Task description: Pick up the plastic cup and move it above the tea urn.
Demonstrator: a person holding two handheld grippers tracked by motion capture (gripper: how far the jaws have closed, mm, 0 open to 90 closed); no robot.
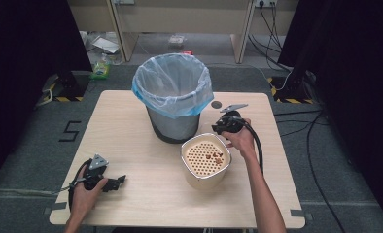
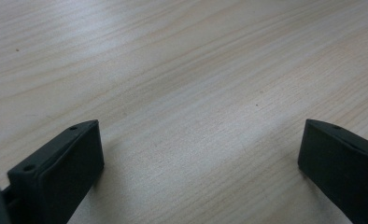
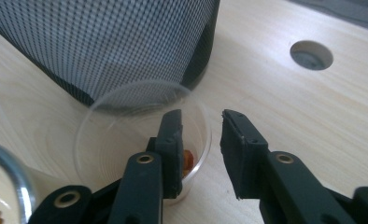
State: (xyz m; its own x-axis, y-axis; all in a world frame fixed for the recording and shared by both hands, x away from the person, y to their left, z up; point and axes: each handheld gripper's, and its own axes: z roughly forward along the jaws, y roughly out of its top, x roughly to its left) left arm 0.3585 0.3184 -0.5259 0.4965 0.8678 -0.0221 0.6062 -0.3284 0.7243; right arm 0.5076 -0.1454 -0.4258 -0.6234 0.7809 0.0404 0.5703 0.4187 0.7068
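The right hand-held gripper (image 3: pixel 201 140), partly open, straddles the rim of a thin clear cup (image 3: pixel 126 121) beside the bin (image 3: pixel 102 42); likely light and crushable, so pinch the rim gently.

Between the left gripper's (image 2: pixel 198 154) wide-apart fingers (image 2: pixel 60 168) there is bare table (image 2: pixel 182 70), and more bare table ahead of them, so there is lots of room to move. The right gripper's (image 3: pixel 201 140) fingers (image 3: pixel 173 144) have little room. One finger is inside a clear cup (image 3: pixel 126 135), with the cup wall in the gap between them. Just ahead stands the mesh bin (image 3: pixel 107 42), blocking the way. A round hole (image 3: pixel 311 55) lies to the far right.
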